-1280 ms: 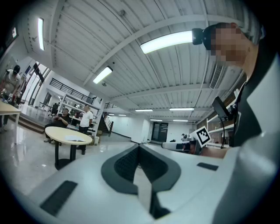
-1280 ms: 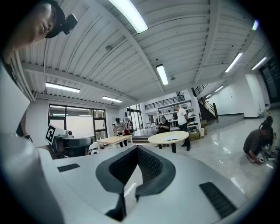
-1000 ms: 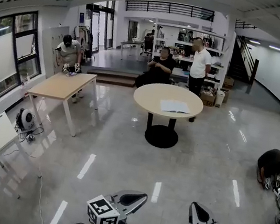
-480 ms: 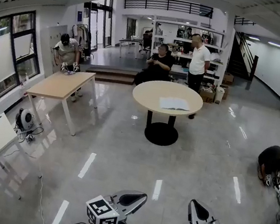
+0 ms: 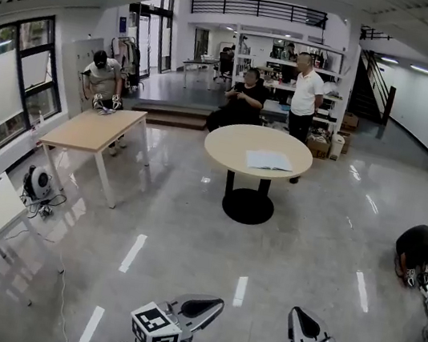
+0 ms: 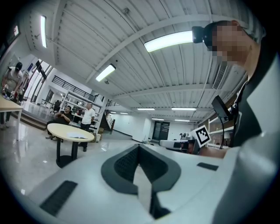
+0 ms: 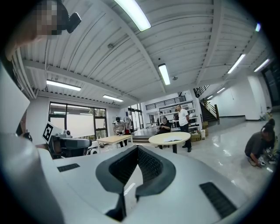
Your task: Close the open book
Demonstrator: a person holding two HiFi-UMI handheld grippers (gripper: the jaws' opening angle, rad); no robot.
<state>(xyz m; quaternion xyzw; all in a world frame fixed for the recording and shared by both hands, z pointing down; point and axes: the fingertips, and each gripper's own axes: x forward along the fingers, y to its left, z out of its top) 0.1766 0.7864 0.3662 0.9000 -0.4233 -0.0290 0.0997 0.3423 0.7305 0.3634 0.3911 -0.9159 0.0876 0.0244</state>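
The open book (image 5: 268, 161) lies flat on the round worktop (image 5: 226, 148), toward its right side. Its pages face up, but the print is too small to make out. Just behind the round worktop is a seated person (image 5: 246, 98), and a standing person (image 5: 304, 100) in a white shirt is at its far right. Left of the round worktop is a long wooden worktop (image 5: 91, 131) with a third person (image 5: 103, 79) at its far end. To the right of the round worktop a crouching person (image 5: 422, 250) is low on the shiny floor (image 5: 187, 235).

Both tools are well apart from the round worktop, at the bottom edge of the head view, which cuts off the hands holding them. The left tool (image 5: 216, 301) has its jaws pressed together on nothing. The right tool (image 5: 295, 312) is likewise closed and empty. The book and both tools are where they were a second ago.
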